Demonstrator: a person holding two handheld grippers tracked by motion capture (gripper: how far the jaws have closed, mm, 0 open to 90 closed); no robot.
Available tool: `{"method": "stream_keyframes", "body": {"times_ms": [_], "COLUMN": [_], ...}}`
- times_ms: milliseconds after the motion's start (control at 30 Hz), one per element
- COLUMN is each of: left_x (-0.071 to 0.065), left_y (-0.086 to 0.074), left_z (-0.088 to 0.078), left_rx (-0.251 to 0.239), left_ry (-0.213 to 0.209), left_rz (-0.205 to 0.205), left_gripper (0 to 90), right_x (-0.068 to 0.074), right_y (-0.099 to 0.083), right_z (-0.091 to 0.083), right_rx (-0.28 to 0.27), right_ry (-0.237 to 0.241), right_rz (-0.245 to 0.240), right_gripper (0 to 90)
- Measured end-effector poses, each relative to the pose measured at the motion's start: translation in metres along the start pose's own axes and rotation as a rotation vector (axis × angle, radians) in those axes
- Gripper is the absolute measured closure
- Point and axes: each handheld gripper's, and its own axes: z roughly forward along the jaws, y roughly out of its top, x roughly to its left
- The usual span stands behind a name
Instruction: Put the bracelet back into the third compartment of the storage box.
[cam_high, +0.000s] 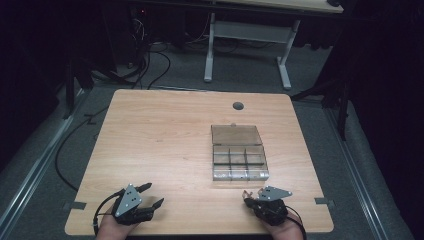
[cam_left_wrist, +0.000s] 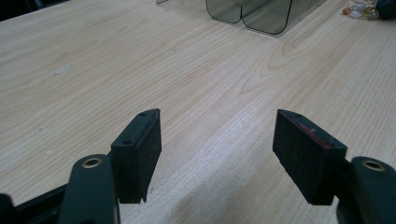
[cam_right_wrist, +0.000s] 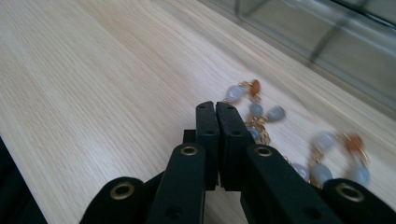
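One wooden desk (cam_high: 165, 145) is carrying one clear plastic organiser box (cam_high: 239, 159), which is lying a little toward three o'clock of the desk's centre. Its lid (cam_high: 236, 134) is lying open and flat toward twelve o'clock, and the tray part is showing six compartments, in two rows of three. One round grey cable hole (cam_high: 238, 106) is sitting near the twelve o'clock edge of the desk.

Two hand-held tools are resting near the six o'clock edge. The left tongs (cam_high: 152, 195) are sitting at about seven o'clock on the desk, well apart from the box, with the jaws standing wide apart and nothing between them; the left gripper view is showing bare wood between the two black pads (cam_left_wrist: 140, 149). The right tongs (cam_high: 246, 198) are sitting at about five o'clock, just beside the near wall of the box, with the jaws pressed together.

One beaded bracelet (cam_right_wrist: 280, 140) is lying on the desk at the tip of the right tongs, between them and the box. It is made of pale grey-blue and orange beads on gold-coloured links. Whether the closed jaws are pinching a link of it I cannot tell. In the left gripper view the same beads (cam_left_wrist: 359, 10) are showing at about one o'clock, far off.
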Motion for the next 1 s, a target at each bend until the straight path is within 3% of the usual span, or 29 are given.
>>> {"method": "stream_keyframes", "body": {"times_ms": [200, 400, 567, 833, 1000], "left_x": [0.000, -0.001, -0.001, -0.002, -0.002], "left_y": [0.000, 0.000, 0.000, 0.000, 0.000], "left_z": [0.000, 0.000, 0.000, 0.000, 0.000], "left_rx": [0.003, 0.004, 0.001, 0.004, 0.002], "left_ry": [0.000, 0.000, 0.003, -0.003, -0.005], "left_rz": [-0.001, 0.000, 0.004, 0.014, 0.014], "left_gripper": [33.2, 33.2, 33.3, 33.3, 33.3], "right_x": [-0.022, -0.031, -0.041, -0.052, -0.055], "right_y": [-0.018, -0.016, -0.014, -0.005, 0.002], "right_z": [-0.020, -0.035, -0.043, -0.046, -0.044], "right_rx": [-0.005, -0.017, 0.051, 0.232, 0.309], "right_ry": [-0.055, -0.069, -0.078, -0.068, -0.056], "right_rz": [0.069, 0.103, 0.141, 0.182, 0.192], "right_gripper": [88.3, 86.4, 82.7, 74.4, 72.4]}}
